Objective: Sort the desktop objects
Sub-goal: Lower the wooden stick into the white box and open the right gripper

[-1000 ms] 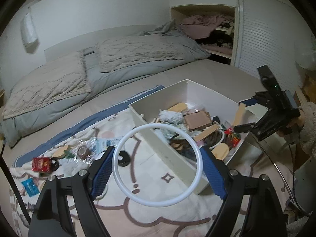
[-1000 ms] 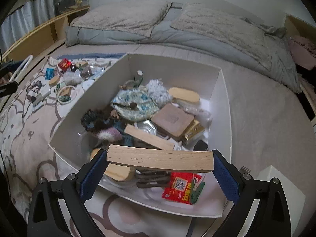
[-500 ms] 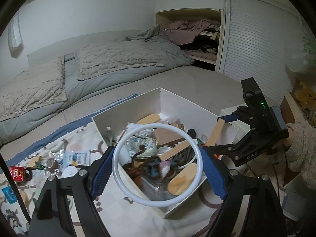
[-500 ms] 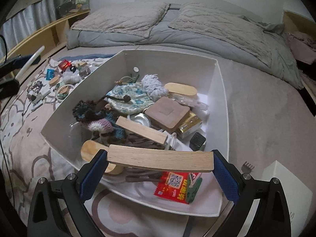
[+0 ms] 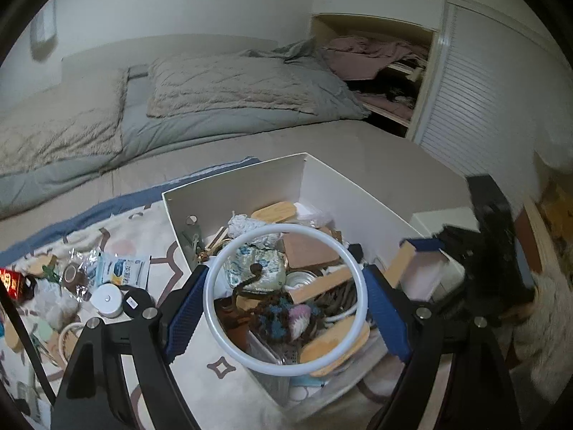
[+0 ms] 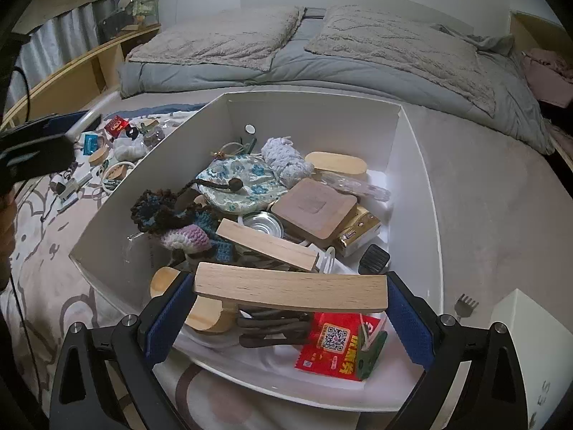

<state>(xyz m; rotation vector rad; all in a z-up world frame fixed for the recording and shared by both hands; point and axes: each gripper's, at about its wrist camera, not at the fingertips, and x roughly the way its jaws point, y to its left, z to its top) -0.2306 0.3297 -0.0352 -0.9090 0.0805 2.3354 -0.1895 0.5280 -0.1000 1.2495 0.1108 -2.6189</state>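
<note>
A white box (image 5: 358, 193) (image 6: 415, 165) full of small items stands on the bed. My left gripper (image 5: 286, 308) is shut on a white plastic ring (image 5: 222, 326), held above the box's near corner. My right gripper (image 6: 290, 322) is shut on a flat wooden block (image 6: 290, 288), held over the box's near edge. In the left wrist view the right gripper (image 5: 412, 254) with its block shows blurred at the box's right side. Inside the box lie a second wooden block (image 6: 266, 243), a floral pouch (image 6: 243, 182), crochet pieces (image 6: 168, 211) and a red packet (image 6: 336, 344).
Loose items lie on the patterned blanket left of the box: a white round tin (image 5: 107, 299), a wipes packet (image 5: 123, 268), a red box (image 5: 10, 281). A white case (image 6: 526, 351) lies right of the box. Pillows (image 6: 394, 39) and a closet (image 5: 386, 79) are behind.
My left gripper has swung right and closer, bringing the ring over the box. My right gripper with the block has edged forward over the box's near edge.
</note>
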